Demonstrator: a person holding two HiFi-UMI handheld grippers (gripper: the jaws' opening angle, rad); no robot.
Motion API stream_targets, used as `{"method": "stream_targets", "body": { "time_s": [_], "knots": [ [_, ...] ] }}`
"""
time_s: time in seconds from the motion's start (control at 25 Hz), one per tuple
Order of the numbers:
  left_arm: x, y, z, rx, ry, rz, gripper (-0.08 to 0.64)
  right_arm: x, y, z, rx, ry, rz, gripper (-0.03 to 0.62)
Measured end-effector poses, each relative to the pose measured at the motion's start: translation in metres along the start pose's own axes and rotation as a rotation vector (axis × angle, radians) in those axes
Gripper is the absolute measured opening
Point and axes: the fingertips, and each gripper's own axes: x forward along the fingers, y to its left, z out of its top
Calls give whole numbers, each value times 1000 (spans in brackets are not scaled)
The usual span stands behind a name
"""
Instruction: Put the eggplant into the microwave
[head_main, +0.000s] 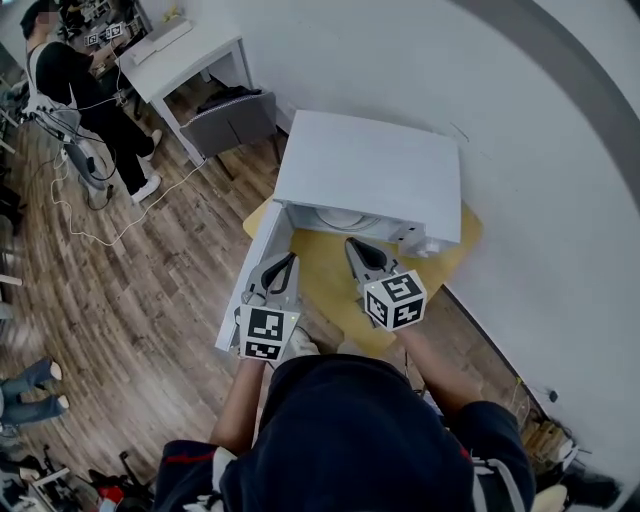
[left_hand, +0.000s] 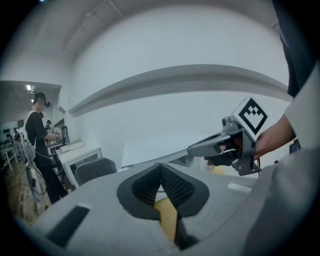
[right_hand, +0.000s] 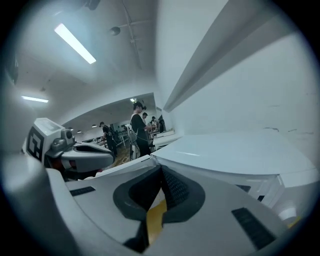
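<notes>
Inspecting the station from the head view, I find the white microwave standing on a yellow surface against the wall, with its door swung wide open on the left side. Part of the pale turntable shows at the mouth of the cavity. The eggplant is not visible in any view. It is not on the bare yellow surface in front of the oven, nor on the part of the turntable I can see. The oven's top hides the deeper part of the cavity, so I cannot tell whether it lies in there. My left tongs are pressed together with nothing between the pads, hanging just beside the open door. My right tongs are likewise pressed together and empty, held in front of the cavity opening. Both point toward the oven and touch nothing. My judgement is that no carrying step is in hand. Either the placing is done or the pick-up has not begun. The next move calls for finding the eggplant. If it sits inside, the left tongs should push the door shut by its outer edge. If not, one pair must spread and go to it. A person works at a white desk well apart from the station.
</notes>
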Motion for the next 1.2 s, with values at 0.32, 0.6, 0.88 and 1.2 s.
{"method": "stream_targets", "body": {
  "time_s": [0.32,0.6,0.88,1.2],
  "knots": [
    [-7,4,26,32,-50,15,17,-25,8,44,-62,-92,-5,12],
    [-16,-1,42,56,-84,23,17,-50,0,65,-20,-176,-31,12],
    [-17,-9,62,66,-127,19,17,-66,-3,75,-3,-223,-42,12],
    [-15,-13,65,69,-142,10,17,-67,-6,74,1,-234,-50,12]
  ]
}}
